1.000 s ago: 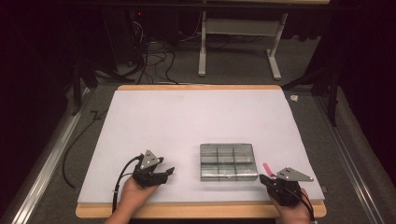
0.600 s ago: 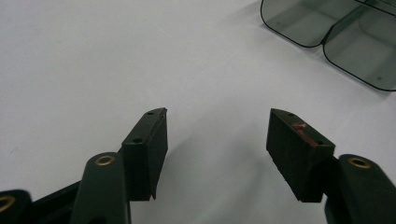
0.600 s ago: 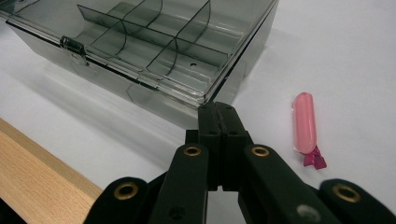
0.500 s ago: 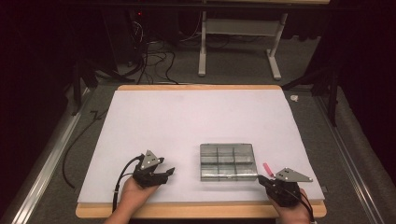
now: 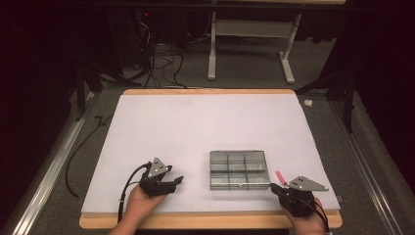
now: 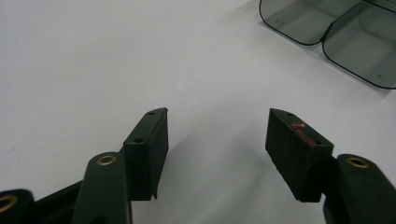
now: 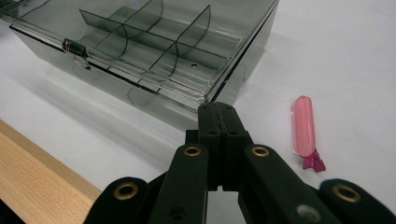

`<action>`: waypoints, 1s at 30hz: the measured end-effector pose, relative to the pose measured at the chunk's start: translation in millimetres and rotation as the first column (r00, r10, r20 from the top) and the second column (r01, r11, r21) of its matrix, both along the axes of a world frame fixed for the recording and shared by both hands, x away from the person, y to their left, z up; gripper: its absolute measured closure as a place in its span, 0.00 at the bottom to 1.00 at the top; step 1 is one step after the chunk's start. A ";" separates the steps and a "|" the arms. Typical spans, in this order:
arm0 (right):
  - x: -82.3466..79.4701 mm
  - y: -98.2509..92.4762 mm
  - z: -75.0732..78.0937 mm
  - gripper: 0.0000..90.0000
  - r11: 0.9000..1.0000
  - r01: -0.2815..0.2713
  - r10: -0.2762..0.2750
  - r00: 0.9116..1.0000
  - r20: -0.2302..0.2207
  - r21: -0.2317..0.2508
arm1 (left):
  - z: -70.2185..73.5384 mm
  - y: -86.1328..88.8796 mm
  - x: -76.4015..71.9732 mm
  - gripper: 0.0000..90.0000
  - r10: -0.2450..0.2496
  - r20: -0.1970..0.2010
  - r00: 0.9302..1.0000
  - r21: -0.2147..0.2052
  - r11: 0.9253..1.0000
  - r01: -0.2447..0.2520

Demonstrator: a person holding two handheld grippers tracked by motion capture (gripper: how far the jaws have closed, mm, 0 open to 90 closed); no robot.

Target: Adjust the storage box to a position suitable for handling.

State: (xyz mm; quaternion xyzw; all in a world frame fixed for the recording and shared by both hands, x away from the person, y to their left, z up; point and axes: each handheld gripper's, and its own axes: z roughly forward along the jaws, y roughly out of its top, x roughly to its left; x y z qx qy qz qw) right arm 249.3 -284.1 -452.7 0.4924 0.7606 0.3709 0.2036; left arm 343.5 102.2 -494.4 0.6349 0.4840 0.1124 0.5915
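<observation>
I see a smoky transparent compartment box [image 5: 240,170] lying closed on the white tabletop [image 5: 205,127], near its front edge, between my two grippers. Thin dividers split it into six cells, and a small metal latch sits on its front wall. A pink capsule-like tube [image 7: 304,126] lies just right of it. My right gripper [image 7: 218,111] has its fingers pressed together; my left gripper [image 6: 217,133] has its fingers spread, empty.

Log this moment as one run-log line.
left tongs: open, empty | right tongs: shut, empty | smoky clear plastic compartment box: lid closed, between tongs | pink plastic tube: on white mat, beside box
</observation>
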 end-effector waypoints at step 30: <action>11.8 5.2 13.1 1.00 0.999 -0.022 0.019 0.997 0.077 0.043 | 1.9 2.7 -1.1 0.58 0.014 0.024 1.000 -0.026 1.000 -0.013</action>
